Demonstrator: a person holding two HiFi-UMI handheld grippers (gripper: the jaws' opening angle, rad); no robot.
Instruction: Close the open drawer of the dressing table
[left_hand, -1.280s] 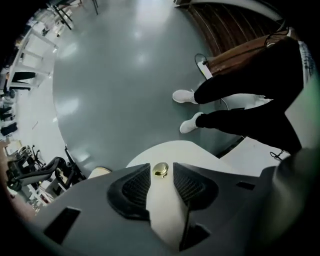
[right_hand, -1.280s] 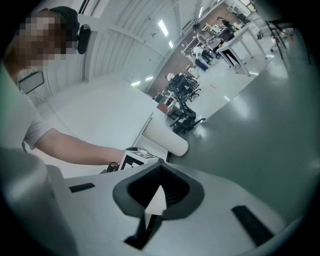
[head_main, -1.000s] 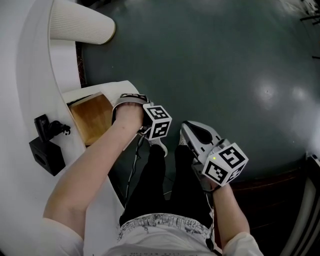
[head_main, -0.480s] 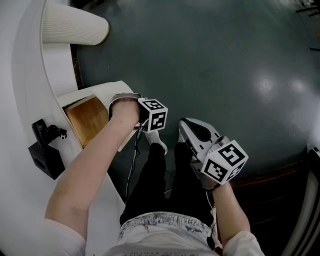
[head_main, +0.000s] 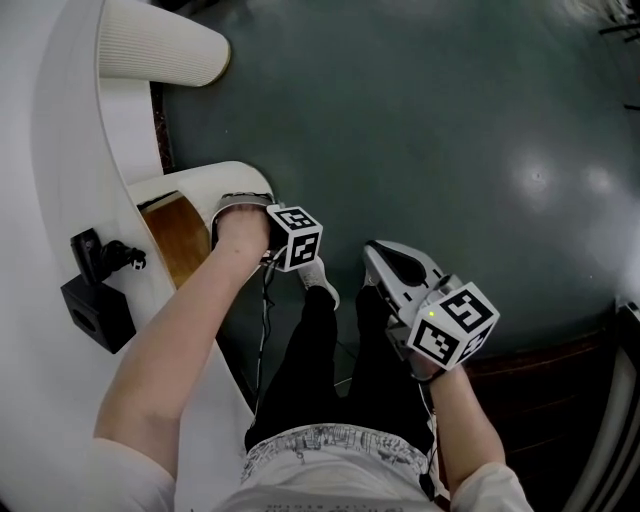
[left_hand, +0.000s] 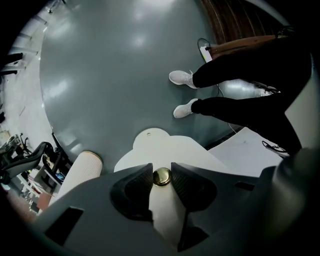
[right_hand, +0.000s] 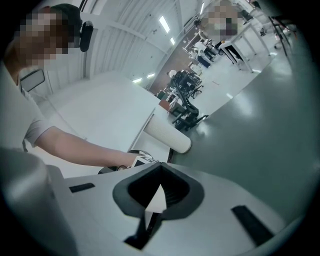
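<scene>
Left gripper (left_hand: 161, 168) clamps the round brass knob (left_hand: 161, 178), lower centre.
Your jaws have just been closing, giving you purchase to push the white wood-floored drawer (head_main: 185, 238) in.

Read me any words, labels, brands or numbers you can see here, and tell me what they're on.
No text here can be read.
Left cube: black-and-white square marker pattern, no letters or digits.
Right cube: same kind of marker pattern, no letters or digits.
Patterned band at the waist: dark print, too small to read.
</scene>
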